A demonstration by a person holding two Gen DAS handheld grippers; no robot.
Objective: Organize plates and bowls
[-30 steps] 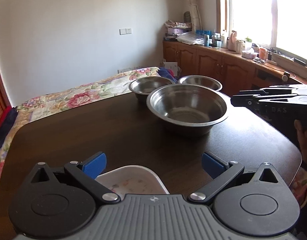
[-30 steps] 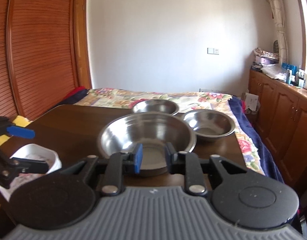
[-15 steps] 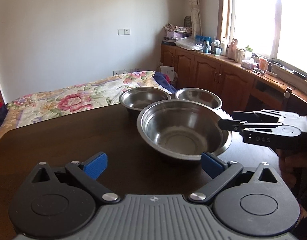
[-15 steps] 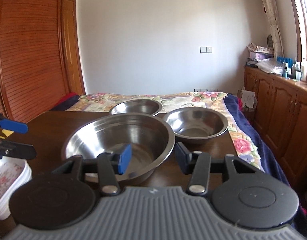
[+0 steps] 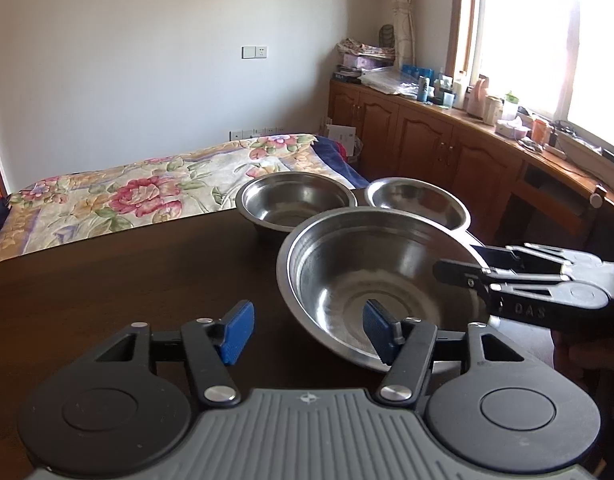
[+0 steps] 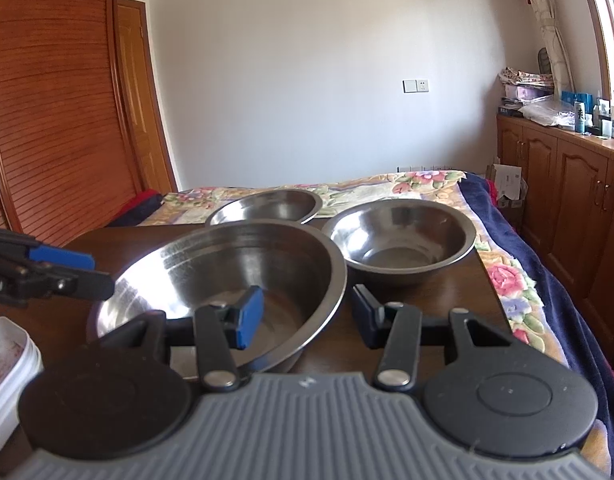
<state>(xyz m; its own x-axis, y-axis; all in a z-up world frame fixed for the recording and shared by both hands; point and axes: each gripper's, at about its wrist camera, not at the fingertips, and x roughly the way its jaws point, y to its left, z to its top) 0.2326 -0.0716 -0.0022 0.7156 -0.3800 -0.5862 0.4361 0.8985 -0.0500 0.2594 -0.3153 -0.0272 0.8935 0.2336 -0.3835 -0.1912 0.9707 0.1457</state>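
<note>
Steel bowls: both grippers close in on the largest one

Largest round stainless-steel bowl (image 6: 223, 280) sits on our dark brown wooden worktop (image 5: 107, 272), nearer us than a second ago. Our right gripper (image 6: 303, 316) has opened its fingers, which now straddle the near rim, one pad inside, one outside, not yet clamped. Our left gripper (image 5: 305, 330), fingers apart, has moved up from the white floral dish (image 6: 7, 364) so its right pad overlaps the rim. We judge a lift for nesting is next. Two smaller steel bowls (image 6: 399, 236) stand behind at the worktop's far edge, beside a floral-quilted bed (image 5: 119, 196); wooden cabinets (image 5: 427, 140) run under the window.
</note>
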